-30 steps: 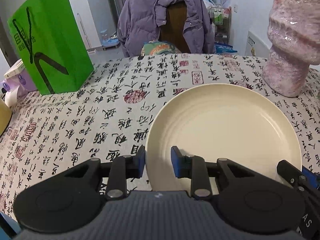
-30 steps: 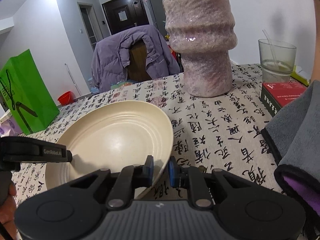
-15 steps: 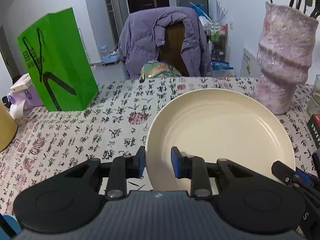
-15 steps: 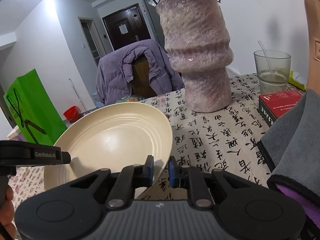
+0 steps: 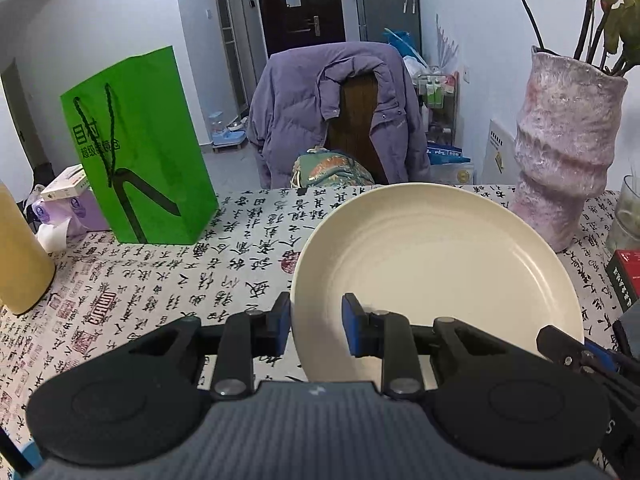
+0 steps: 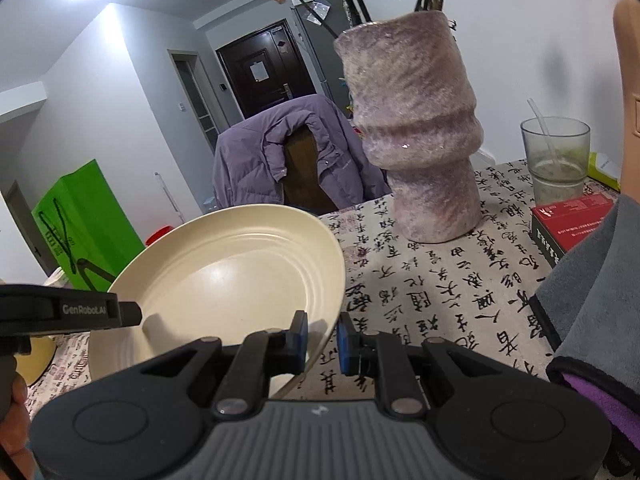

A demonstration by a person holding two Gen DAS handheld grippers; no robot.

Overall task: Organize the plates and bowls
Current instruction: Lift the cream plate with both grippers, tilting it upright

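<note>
A cream plate (image 5: pixel 436 272) hangs above the table, held by both grippers at opposite rims. In the left wrist view my left gripper (image 5: pixel 316 328) is shut on the plate's near left rim, one blue pad outside and one inside. My right gripper (image 5: pixel 576 348) shows at the plate's right edge there. In the right wrist view my right gripper (image 6: pixel 322 340) is shut on the near right rim of the plate (image 6: pixel 240 280). The left gripper (image 6: pixel 128 314) reaches in from the left, its finger resting inside the plate.
A calligraphy-print cloth (image 5: pixel 192 280) covers the table. On it stand a green paper bag (image 5: pixel 136 168), a tall pink vase (image 6: pixel 416 132), a glass with a straw (image 6: pixel 556 156), a red box (image 6: pixel 572 220) and a yellow container (image 5: pixel 20 256). A grey cloth (image 6: pixel 592 292) lies at the right. A chair with a purple jacket (image 5: pixel 336 108) stands behind.
Both grippers have lifted the plate higher off the table, and both views have tilted up to show more of the room. The grips have stayed the same.
</note>
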